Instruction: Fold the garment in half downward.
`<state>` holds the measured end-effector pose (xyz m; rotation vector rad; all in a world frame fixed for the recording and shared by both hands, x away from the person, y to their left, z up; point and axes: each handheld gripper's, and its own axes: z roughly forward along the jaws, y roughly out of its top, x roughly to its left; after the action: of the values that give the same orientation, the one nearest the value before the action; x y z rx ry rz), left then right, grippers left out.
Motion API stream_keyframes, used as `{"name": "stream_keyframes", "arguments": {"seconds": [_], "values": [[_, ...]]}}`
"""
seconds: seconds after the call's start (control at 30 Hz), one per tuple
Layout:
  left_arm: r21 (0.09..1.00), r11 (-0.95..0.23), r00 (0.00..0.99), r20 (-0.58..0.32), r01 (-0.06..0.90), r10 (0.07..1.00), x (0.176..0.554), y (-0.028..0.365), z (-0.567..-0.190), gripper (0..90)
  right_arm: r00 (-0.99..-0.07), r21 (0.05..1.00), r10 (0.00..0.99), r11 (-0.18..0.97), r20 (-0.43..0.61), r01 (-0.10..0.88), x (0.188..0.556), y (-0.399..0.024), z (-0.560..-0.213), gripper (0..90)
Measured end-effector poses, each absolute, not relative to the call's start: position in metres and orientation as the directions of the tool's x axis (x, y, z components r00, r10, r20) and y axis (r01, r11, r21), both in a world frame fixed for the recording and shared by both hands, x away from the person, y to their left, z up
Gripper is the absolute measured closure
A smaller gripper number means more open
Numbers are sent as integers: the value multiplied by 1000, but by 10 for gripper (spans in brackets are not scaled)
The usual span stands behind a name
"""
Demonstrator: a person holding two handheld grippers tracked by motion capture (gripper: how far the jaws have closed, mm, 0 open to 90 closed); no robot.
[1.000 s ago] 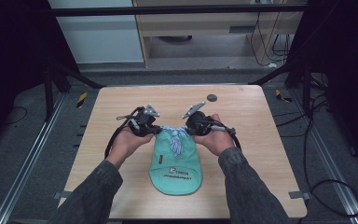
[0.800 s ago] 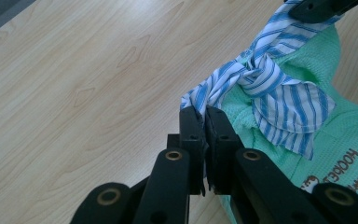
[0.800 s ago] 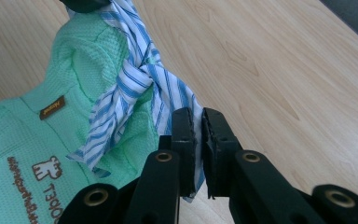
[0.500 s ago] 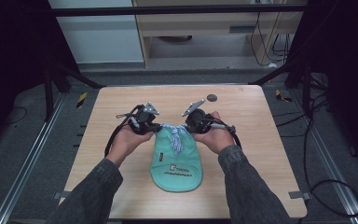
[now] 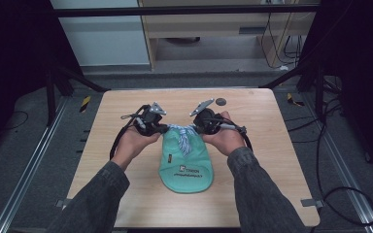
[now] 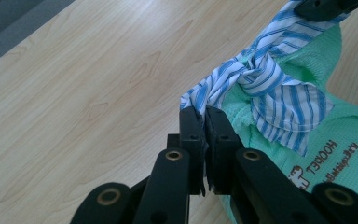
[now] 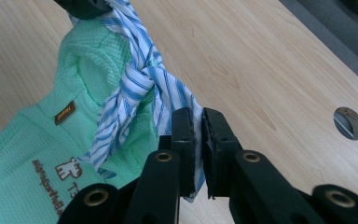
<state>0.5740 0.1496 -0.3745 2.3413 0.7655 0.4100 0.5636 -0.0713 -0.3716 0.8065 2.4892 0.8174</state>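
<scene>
Right now both tongs are clamped on the two ends of one blue-and-white striped strip of cloth: the left tongs [image 6: 204, 122] pinch one tail with the jaws pressed narrow on the fabric, and the right tongs [image 7: 198, 122] pinch the other tail the same way. Between them the striped strip [image 5: 181, 136] is crossed into a loose knot [image 6: 257, 74], which sits at the collar end of a mint-green garment [image 5: 186, 167] lying flat on the wooden surface [image 5: 267, 160], its printed logo toward the person.

The step in hand looks like drawing that knot tight. To do it well, I would pull the two ends apart evenly and level with the surface, so the knot stays centred on the collar rather than sliding toward one hand. Keep both grips firm; thin fabric like this could slip out of the pads if the pull comes in a jerk, so a slow, steady draw is safer. The garment is light and will likely be dragged along, so pulling outward to each side, not upward, should keep it lying flat. Stop once the knot closes snugly; more force would only bunch the green collar. A round hole [image 7: 349, 122] in the surface lies well apart from the work, beyond the right tongs.
</scene>
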Motion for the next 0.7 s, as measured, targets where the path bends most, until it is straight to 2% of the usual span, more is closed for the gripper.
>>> {"name": "stream_keyframes", "arguments": {"seconds": [0.47, 0.7], "values": [[667, -623, 778, 103, 408, 620, 580, 144, -367, 866, -734, 647, 651, 646, -192, 404, 571, -75, -365, 837], [665, -642, 777, 145, 382, 613, 569, 140, -370, 865, -737, 660, 645, 645, -202, 384, 560, -78, -368, 836]]}}
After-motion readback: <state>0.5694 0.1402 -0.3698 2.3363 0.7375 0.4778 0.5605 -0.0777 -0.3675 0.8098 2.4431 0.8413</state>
